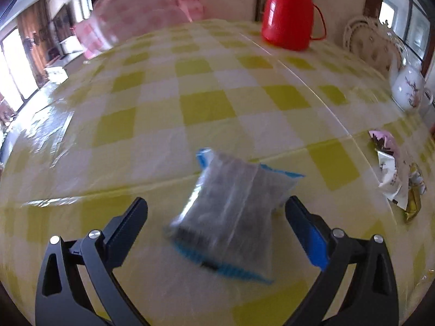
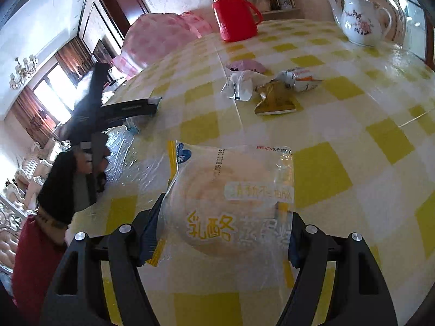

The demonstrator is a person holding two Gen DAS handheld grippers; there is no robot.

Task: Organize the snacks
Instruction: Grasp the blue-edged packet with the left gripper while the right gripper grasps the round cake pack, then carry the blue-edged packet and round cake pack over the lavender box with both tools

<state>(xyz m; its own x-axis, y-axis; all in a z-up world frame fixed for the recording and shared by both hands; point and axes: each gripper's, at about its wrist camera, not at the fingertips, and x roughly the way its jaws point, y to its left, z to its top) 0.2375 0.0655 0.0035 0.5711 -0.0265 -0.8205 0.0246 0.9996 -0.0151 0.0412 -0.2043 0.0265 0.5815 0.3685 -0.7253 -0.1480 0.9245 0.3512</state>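
Observation:
In the left wrist view a clear packet with blue edges and a dark filling (image 1: pixel 231 212) lies on the yellow checked tablecloth (image 1: pixel 201 87). My left gripper (image 1: pixel 216 209) is open, its fingers either side of the packet; the right finger is close to the packet's edge. In the right wrist view my right gripper (image 2: pixel 223 217) is shut on a clear packet with a round pale cake and yellow print (image 2: pixel 231 198), held just above the cloth (image 2: pixel 339 125). The left gripper (image 2: pixel 130 108) shows at the left of that view.
A small pile of snack packets (image 2: pixel 269 87) lies mid-table, also at the right of the left view (image 1: pixel 397 174). A red thermos (image 1: pixel 288 13) (image 2: pixel 233 13), a white teapot (image 2: pixel 359 19) (image 1: pixel 407 87) and a pink mesh food cover (image 1: pixel 141 13) stand at the back.

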